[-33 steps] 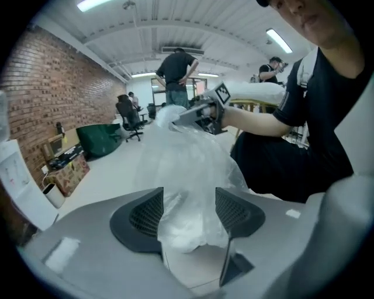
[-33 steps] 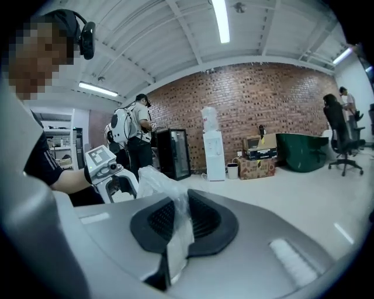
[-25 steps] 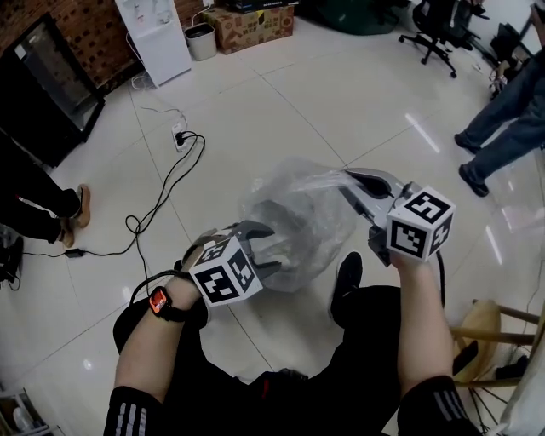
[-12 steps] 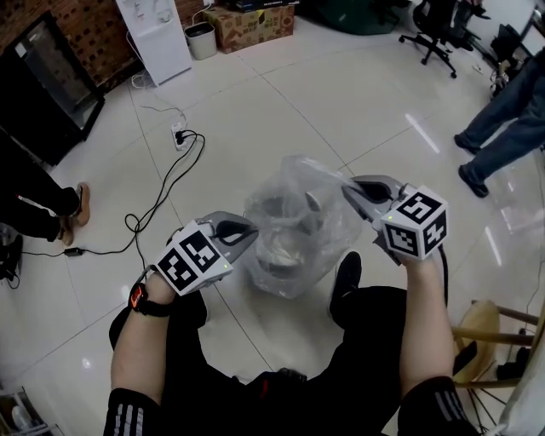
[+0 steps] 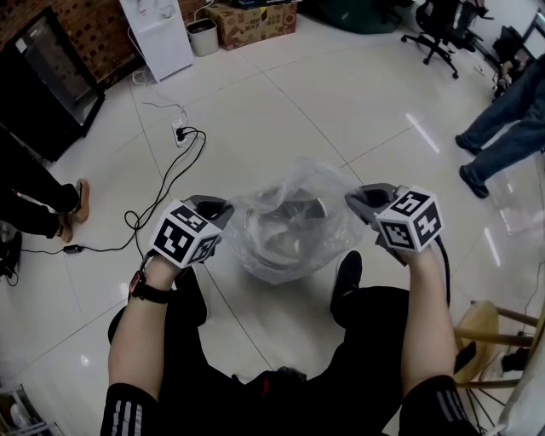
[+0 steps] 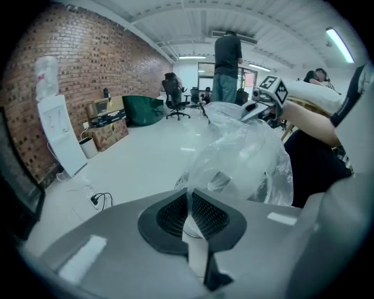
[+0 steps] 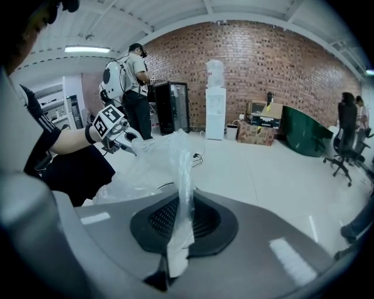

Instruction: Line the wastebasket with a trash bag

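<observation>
A clear trash bag is stretched open between my two grippers, above a grey wastebasket that shows dimly through the plastic on the white floor. My left gripper is shut on the bag's left edge; in the left gripper view a strip of film is pinched between the shut jaws. On the bag's right edge my right gripper is shut, with a twisted strand of plastic rising from its jaws. The basket's rim is blurred by the bag.
A power strip with black cables lies on the floor to the left. At the back stand a water dispenser, a small bin and a cardboard box. A bystander's legs are at right, a wooden stool at lower right.
The left gripper, open beside the bag a second ago, has shut on the bag's edge and pulled it leftward. The right gripper has come down, and the bag's mouth spreads wider.
</observation>
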`<act>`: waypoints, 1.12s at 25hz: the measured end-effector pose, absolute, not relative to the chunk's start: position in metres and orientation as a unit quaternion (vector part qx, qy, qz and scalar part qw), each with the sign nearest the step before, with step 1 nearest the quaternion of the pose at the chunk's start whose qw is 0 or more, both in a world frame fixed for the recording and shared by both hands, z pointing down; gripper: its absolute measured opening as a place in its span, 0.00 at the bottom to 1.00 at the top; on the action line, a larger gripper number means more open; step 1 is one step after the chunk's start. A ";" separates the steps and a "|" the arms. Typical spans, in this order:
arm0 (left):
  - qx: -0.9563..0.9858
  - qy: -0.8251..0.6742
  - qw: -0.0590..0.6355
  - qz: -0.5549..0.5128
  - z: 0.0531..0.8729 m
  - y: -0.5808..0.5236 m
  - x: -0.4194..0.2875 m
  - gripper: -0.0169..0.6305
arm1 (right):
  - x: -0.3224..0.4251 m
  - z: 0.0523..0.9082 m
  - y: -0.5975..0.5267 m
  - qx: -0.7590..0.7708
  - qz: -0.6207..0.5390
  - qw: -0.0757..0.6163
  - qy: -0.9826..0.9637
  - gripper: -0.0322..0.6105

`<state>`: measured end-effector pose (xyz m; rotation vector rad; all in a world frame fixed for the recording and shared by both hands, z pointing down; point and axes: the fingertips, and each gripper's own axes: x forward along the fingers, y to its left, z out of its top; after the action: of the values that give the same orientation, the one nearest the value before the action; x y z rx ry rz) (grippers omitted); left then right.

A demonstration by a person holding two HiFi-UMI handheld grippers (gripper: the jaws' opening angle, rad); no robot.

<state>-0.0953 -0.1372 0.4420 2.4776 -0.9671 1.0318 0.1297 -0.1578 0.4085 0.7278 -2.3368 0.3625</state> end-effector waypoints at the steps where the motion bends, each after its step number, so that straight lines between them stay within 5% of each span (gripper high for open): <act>1: 0.855 -0.342 0.153 0.358 0.447 -0.142 -0.097 0.03 | 0.129 0.417 -0.160 0.275 0.144 0.337 -0.889 0.06; 7: 0.826 -0.368 0.201 0.377 0.490 -0.159 -0.110 0.04 | 0.124 0.479 -0.169 0.264 0.151 0.420 -0.855 0.06; 14: 0.813 -0.363 0.220 0.399 0.524 -0.158 -0.111 0.05 | 0.112 0.507 -0.182 0.281 0.149 0.435 -0.842 0.07; 20: 0.817 -0.361 0.216 0.395 0.520 -0.158 -0.105 0.05 | 0.116 0.495 -0.185 0.305 0.116 0.444 -0.834 0.34; 28: 0.825 -0.346 0.215 0.392 0.516 -0.156 -0.095 0.05 | 0.127 0.424 -0.174 0.331 0.041 0.415 -0.847 0.49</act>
<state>-0.0947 -0.1557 0.5160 2.2876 -0.9585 1.0885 0.1268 -0.1737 0.4237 0.8327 -2.1271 0.1033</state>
